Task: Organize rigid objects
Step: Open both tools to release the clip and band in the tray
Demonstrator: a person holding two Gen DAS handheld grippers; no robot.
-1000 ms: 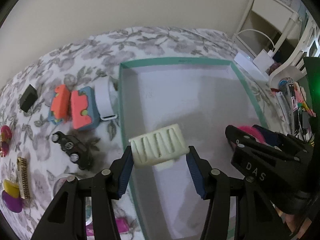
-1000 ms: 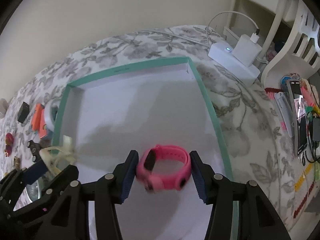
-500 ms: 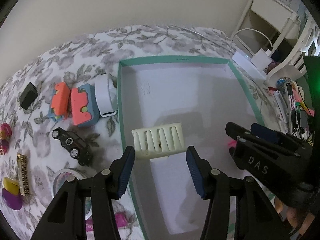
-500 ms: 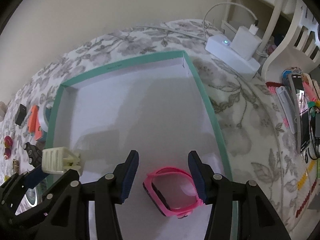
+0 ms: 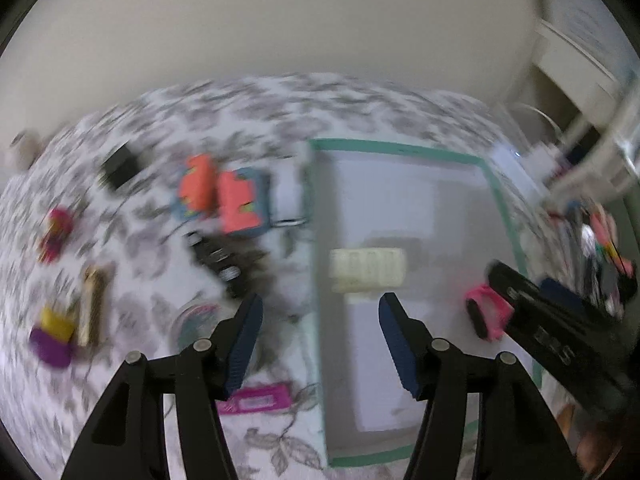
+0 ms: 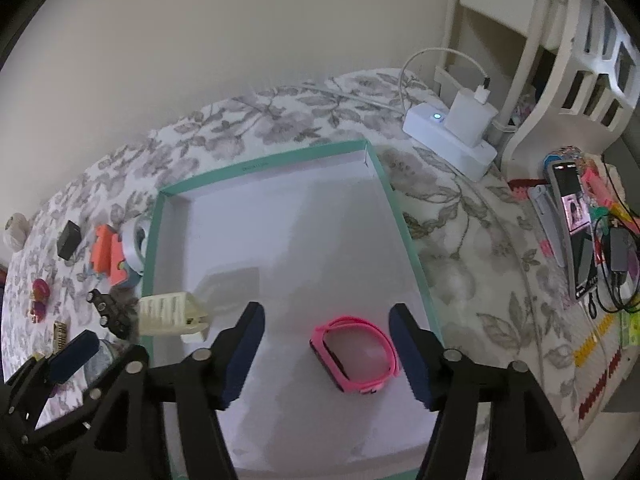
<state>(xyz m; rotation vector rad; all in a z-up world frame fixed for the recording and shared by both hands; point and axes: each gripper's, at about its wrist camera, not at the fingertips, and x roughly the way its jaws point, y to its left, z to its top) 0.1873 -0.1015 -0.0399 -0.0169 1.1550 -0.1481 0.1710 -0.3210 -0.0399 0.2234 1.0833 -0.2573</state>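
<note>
A shallow tray with a teal rim [image 6: 264,163] [image 5: 400,147] lies on the floral cloth. A cream ribbed clip [image 6: 170,313] [image 5: 366,270] rests inside it by the left wall. A pink watch [image 6: 354,354] [image 5: 486,316] rests inside near the right wall. My left gripper [image 5: 318,336] is open and empty, above the tray's left rim. My right gripper [image 6: 326,354] is open and empty, just behind the pink watch. The left wrist view is blurred by motion.
Left of the tray lie an orange and blue toy [image 6: 110,256], a black toy car [image 6: 108,312], a black block [image 6: 69,238], a white band [image 6: 134,246], a gold clip [image 5: 92,306] and a magenta tag [image 5: 256,399]. A white charger [image 6: 456,130] and a phone [image 6: 576,232] are to the right.
Both grippers let go and drew back. The cream clip and the pink watch now rest in the tray. The left gripper swung left and is moving fast.
</note>
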